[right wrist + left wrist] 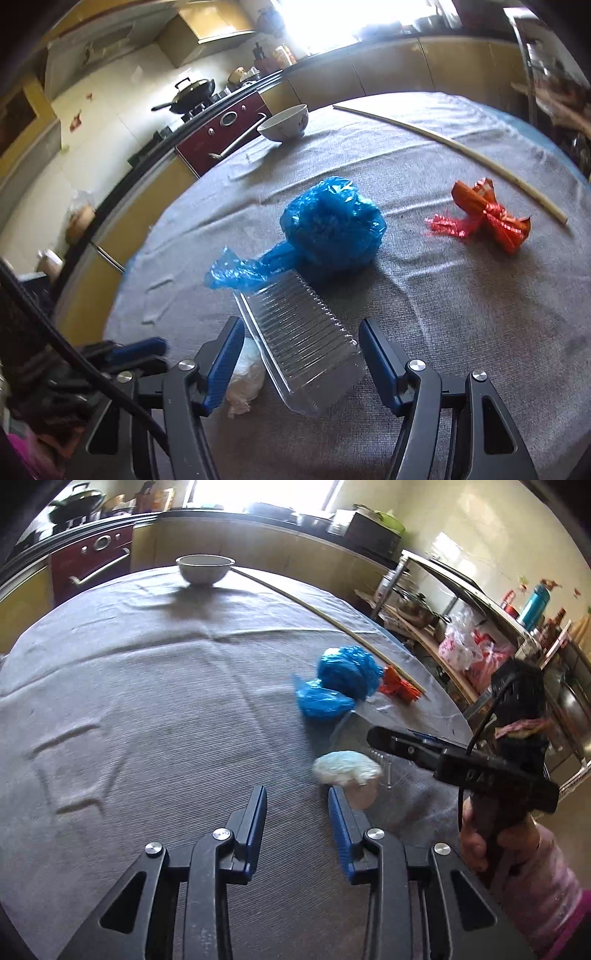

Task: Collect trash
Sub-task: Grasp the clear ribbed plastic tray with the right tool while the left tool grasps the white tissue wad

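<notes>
On the grey cloth table lie a crumpled blue plastic bag (332, 225), a red wrapper (487, 218), a clear ribbed plastic box (306, 343) and a white crumpled tissue (245, 376). My right gripper (301, 354) is open, its jaws either side of the clear box. My left gripper (297, 823) is open and empty just above the cloth; the tissue (347, 768) lies just past its right fingertip, with the blue bag (340, 686) and red wrapper (399, 686) beyond. The right gripper's body (461, 768) shows at the left wrist view's right.
A white bowl (205, 568) stands at the table's far edge, also in the right wrist view (286, 123). A long thin stick (454, 147) lies along the far right side. Kitchen counters, a stove with a wok (192, 94) and cluttered shelves (480, 635) surround the table.
</notes>
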Tool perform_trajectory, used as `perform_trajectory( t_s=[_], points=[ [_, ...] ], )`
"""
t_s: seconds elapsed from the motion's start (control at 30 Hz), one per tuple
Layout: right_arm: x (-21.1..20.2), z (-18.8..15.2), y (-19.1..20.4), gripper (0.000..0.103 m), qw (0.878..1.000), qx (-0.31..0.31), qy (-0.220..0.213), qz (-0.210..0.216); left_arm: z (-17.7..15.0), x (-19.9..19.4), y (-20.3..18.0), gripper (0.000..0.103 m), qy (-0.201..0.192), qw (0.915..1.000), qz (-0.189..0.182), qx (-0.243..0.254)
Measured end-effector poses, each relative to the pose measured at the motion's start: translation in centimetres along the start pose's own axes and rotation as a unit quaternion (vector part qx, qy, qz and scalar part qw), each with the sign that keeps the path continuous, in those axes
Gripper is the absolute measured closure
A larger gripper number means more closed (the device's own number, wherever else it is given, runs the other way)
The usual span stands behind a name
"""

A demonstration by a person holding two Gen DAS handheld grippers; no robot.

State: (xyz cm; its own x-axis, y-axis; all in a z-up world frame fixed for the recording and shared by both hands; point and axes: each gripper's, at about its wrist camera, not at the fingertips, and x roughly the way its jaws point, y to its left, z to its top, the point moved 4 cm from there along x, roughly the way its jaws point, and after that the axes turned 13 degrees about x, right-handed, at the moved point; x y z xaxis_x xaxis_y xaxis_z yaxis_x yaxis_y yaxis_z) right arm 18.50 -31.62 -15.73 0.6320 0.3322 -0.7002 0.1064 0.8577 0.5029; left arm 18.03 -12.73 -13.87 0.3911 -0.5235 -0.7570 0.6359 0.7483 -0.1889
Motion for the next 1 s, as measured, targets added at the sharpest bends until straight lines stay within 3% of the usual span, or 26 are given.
perform_trajectory(
  t_s=[0.03, 0.1, 0.17, 0.33, 0.37, 0.5, 0.67, 1.0],
  points=[
    [-0.1, -0.2, 0.3, 0.038, 1.000, -0.009, -0.010, -0.007, 0.0, -0.2, 0.2, 0.067, -0.002, 1.0000, 0.004, -0.002],
    [-0.3, -0.4, 0.4, 0.060, 1.000, -0.009, -0.014, -0.003, 0.1, -0.4, 0.2, 0.067, -0.003, 0.9999, 0.010, -0.001],
    [-0.8, -0.5, 0.2, 0.061, 1.000, -0.001, -0.023, 0.002, 0.2, -0.4, -0.1, 0.066, -0.003, 0.9999, 0.013, 0.006],
    [-2.4, -0.5, -1.2, 0.063, 0.999, 0.033, -0.037, 0.016, 0.7, 0.2, -1.4, 0.032, 0.000, 0.9996, 0.013, 0.025],
    [-2.6, -0.5, -1.3, 0.063, 0.998, 0.037, -0.037, 0.017, 0.8, 0.3, -1.5, 0.030, 0.001, 0.9995, 0.013, 0.028],
    [-4.2, -1.2, -2.5, 0.063, 0.998, 0.051, -0.040, 0.016, 1.3, 2.3, -2.8, 0.028, 0.018, 0.9989, -0.006, 0.042],
    [-6.6, -2.1, -4.1, 0.063, 0.996, 0.071, -0.051, 0.014, 2.1, 5.2, -3.5, 0.028, 0.038, 0.9982, 0.011, 0.044],
    [-9.9, -4.0, -7.5, 0.063, 0.991, 0.120, -0.066, 0.013, 3.5, 6.2, -3.7, 0.028, 0.018, 0.9989, 0.028, 0.034]
  ],
)
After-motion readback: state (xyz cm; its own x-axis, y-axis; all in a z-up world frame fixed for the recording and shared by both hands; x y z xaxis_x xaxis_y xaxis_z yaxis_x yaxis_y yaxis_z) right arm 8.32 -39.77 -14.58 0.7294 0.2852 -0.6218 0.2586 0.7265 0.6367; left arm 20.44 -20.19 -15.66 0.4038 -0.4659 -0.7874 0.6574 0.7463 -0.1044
